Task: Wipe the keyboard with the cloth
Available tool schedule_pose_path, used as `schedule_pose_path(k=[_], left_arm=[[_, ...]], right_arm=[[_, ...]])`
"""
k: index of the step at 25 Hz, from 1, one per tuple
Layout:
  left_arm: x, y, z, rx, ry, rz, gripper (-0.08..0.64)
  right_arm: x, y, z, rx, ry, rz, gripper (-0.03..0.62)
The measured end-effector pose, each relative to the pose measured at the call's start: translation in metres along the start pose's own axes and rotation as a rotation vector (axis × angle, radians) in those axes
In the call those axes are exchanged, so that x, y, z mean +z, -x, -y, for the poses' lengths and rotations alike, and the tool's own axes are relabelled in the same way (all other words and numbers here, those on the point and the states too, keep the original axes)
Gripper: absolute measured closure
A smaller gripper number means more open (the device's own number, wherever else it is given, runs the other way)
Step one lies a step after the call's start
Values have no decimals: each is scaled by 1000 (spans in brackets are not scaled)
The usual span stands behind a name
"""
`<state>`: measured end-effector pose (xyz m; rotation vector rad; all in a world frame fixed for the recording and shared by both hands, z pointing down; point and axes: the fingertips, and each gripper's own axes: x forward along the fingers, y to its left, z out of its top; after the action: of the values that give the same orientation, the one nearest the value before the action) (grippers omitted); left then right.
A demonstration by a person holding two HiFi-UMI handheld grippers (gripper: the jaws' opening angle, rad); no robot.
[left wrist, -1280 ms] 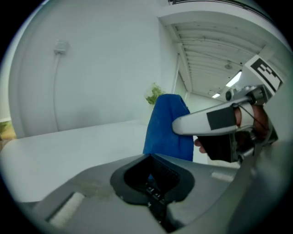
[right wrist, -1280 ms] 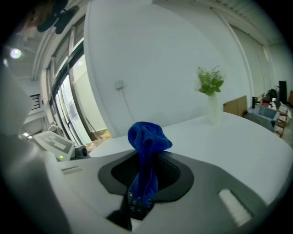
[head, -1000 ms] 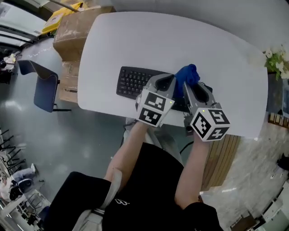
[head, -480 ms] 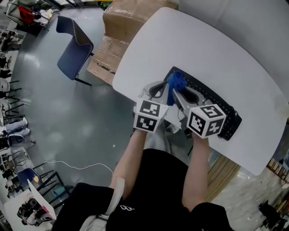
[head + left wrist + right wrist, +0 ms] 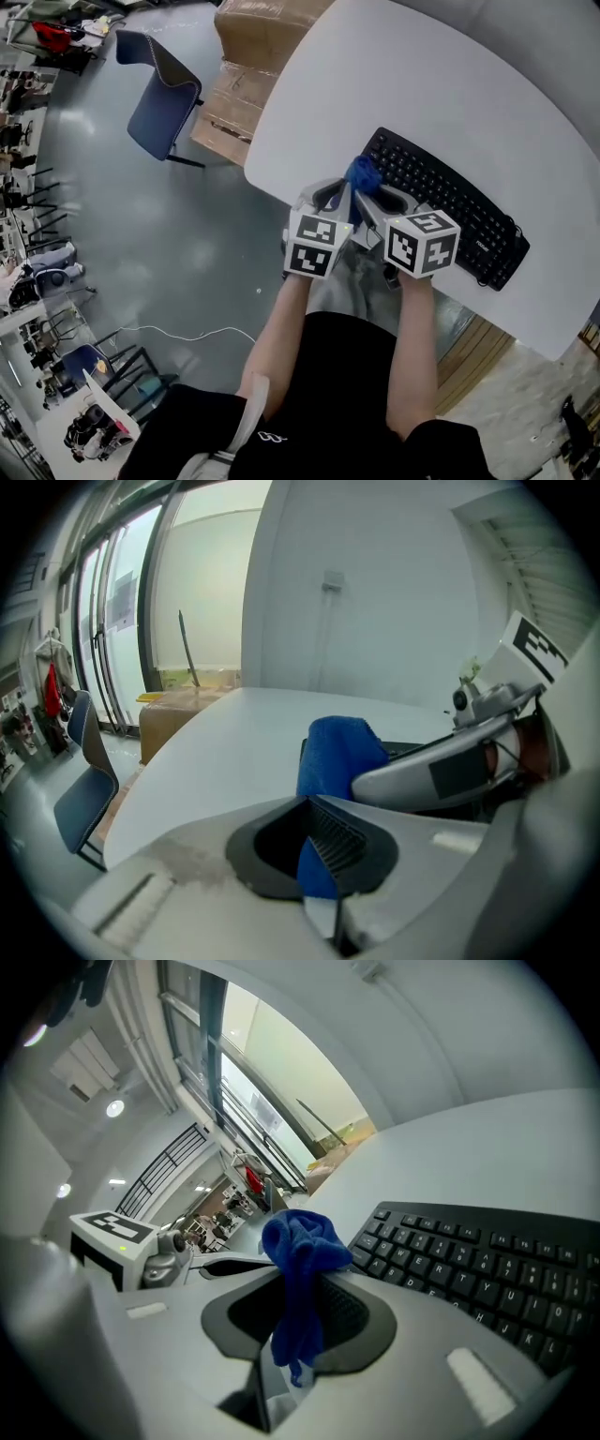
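A second ago your two claws were over the right half of the keyboard (image 5: 450,202). Now they are at its left end, so the cloth (image 5: 362,173) has gone along the keys from right to left.

Your left claw (image 5: 339,194) is pinched tight on the blue cloth - in the left gripper view the cloth (image 5: 337,752) sits right between its jaws. Your right claw (image 5: 375,200) is pinched on it too, and in the right gripper view the cloth (image 5: 298,1241) bunches up above its jaws. The two claws are side by side, with the cloth between them.

The cloth is now by the near left corner of the keyboard, close to the edge of the white worktop (image 5: 422,94). I cannot tell if it is touching the keys or is just above them.

It looks like one pass across is about done. The far rows and the right end may still need a wipe - so the next move is likely back to the right. Watch the worktop edge, because you are very near it.
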<state>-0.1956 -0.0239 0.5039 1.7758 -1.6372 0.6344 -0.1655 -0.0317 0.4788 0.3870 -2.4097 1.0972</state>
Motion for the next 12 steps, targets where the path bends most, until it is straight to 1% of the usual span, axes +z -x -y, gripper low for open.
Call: schedule_pose_path(k=[5, 8, 12], left_arm=[[-2, -13, 15, -32, -37, -46, 561], [-5, -20, 22, -50, -71, -78, 561], [-4, -24, 28, -61, -100, -92, 561]], right_arm=[[-2, 3, 18, -49, -31, 4, 506], [-8, 5, 25, -71, -12, -30, 506], [-12, 10, 33, -78, -20, -44, 506]])
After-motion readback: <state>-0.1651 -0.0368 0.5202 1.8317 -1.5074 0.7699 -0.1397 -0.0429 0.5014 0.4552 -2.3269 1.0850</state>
